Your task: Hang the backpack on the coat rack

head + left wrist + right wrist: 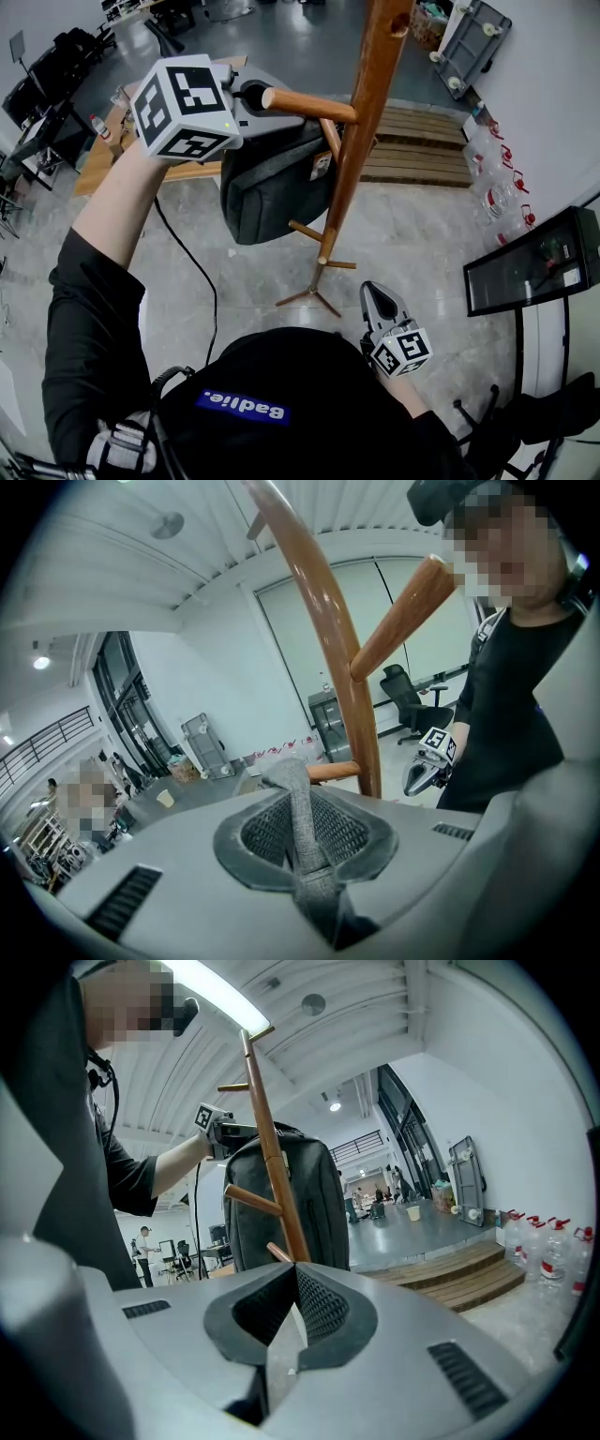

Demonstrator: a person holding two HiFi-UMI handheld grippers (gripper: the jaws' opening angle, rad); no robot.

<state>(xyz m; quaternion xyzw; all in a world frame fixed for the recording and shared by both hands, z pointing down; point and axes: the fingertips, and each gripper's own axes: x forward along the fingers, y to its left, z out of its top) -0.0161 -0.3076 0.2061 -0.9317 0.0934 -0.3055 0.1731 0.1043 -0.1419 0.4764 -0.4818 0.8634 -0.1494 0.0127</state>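
Observation:
In the head view a dark grey backpack (272,183) hangs beside the wooden coat rack (364,131), just under a side peg (309,105). My left gripper (251,98) is up at the tip of that peg, shut on the backpack's grey top strap (298,808). Whether the strap lies over the peg I cannot tell. In the left gripper view the rack's pole (328,649) and a peg (403,621) rise close ahead. My right gripper (380,302) hangs low near the rack's feet (314,292), shut and holding nothing. Its own view shows the backpack (305,1204) and rack (272,1166) ahead.
A wooden step platform (422,141) lies behind the rack. Water bottles (502,192) and a black screen (534,262) stand at the right wall, and a wheeled cart (473,37) is at the back. A wooden table (98,159) and a floor cable (202,272) are on the left.

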